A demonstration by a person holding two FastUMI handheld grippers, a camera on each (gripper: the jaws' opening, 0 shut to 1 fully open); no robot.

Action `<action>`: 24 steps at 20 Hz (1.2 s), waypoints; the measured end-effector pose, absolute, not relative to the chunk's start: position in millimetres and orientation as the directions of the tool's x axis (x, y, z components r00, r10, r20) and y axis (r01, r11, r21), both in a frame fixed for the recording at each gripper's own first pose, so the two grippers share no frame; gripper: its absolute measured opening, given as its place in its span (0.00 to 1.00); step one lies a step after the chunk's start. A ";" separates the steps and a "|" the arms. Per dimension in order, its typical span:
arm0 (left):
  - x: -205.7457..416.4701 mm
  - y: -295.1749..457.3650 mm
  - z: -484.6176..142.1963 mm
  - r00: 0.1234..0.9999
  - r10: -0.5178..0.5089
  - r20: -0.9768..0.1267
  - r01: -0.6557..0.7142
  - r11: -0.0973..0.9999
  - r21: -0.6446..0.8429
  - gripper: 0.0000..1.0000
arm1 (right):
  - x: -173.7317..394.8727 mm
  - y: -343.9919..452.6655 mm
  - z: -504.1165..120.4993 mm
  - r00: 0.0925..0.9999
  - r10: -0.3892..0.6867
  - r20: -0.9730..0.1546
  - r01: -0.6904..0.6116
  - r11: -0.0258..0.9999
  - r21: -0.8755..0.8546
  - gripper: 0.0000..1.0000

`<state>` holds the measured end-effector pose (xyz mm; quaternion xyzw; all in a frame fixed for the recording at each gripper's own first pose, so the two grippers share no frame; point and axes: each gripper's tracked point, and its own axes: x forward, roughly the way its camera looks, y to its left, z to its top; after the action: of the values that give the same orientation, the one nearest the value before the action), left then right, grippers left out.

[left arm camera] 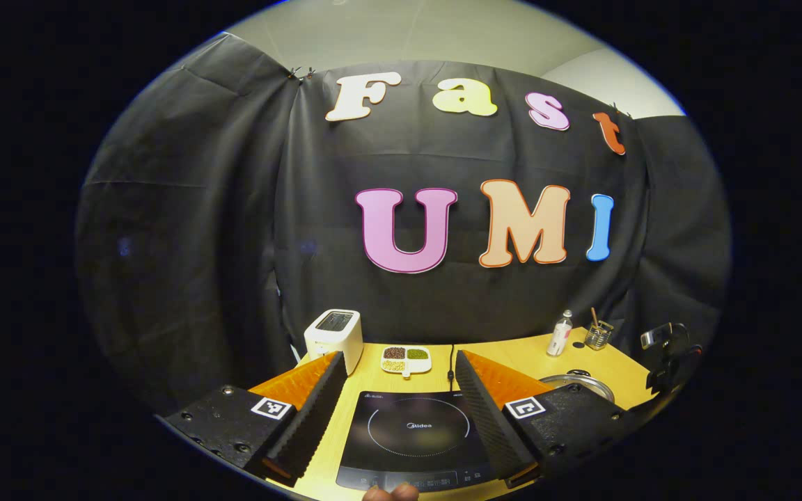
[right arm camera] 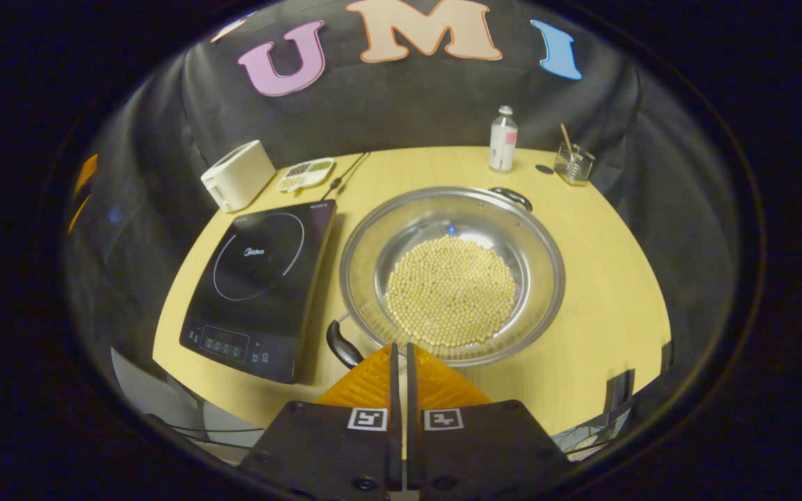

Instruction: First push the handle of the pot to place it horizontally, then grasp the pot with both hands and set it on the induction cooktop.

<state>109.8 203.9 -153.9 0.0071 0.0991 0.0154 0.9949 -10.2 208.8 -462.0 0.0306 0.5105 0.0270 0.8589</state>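
Left gripper view, items left to right:
- White toaster (left arm camera: 333, 337), at the far left edge of the wooden worktop (left arm camera: 512, 358), against the cloth wall; its lower front is partly hidden by a finger.
- Left gripper (left arm camera: 397, 390): fingers spread wide, holding nothing, hovering above the near worktop.
- Induction cooktop (left arm camera: 411, 438), black glass with a ring marking, seen between the two fingers; its side edges are covered by them. Control strip along the near edge, too small to make out.
- Sectioned dish (left arm camera: 406, 360) of dried grains, behind the cooktop; a dark cord runs just beside it.
- Fingertip of a hand (left arm camera: 390, 492), cut off at the bottom edge.
- Pot (left arm camera: 577, 384): steel rim only, mostly hidden behind the right-hand finger.
- Small bottle (left arm camera: 560, 334) and glass cup (left arm camera: 598, 335) with a stick, at the far right.
- Dark device at the far right edge, hard to identify.

Right gripper view, items left to right:
- Toaster, then cooktop, on the left of the worktop.
- Pot, wide and shallow, on the worktop just right of the cooktop, apart from it, holding a bed of pale beans (right arm camera: 451, 289). One black handle (right arm camera: 342, 344) points near-left, the other far-right.
- Right gripper (right arm camera: 399, 355): fingers nearly closed, a thin slit between them, gripping nothing, tips just over the pot's near rim; contact cannot be told.
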 end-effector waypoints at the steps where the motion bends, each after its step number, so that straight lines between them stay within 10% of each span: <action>1: 111.1 204.0 -156.4 0.979 0.034 -0.199 -0.033 0.999 0.007 0.96 | -13.6 210.0 -468.9 0.459 0.078 -0.885 -0.012 0.997 0.081 0.10; 9: 117.6 214.6 -169.4 0.973 0.053 -0.225 -0.057 0.998 -0.009 0.96 | -35.5 222.0 -520.9 0.308 0.048 -0.950 -0.047 0.998 0.035 0.05; 24: 104.1 246.1 -171.3 0.966 0.124 -0.228 -0.127 0.992 -0.001 0.95 | 3.1 286.3 -524.9 0.313 0.099 -0.945 -0.161 0.986 0.050 0.04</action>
<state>104.1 246.1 -171.3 -0.0076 0.1145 0.0632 0.9914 3.1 286.3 -524.9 -0.0265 0.5805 0.0802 0.8098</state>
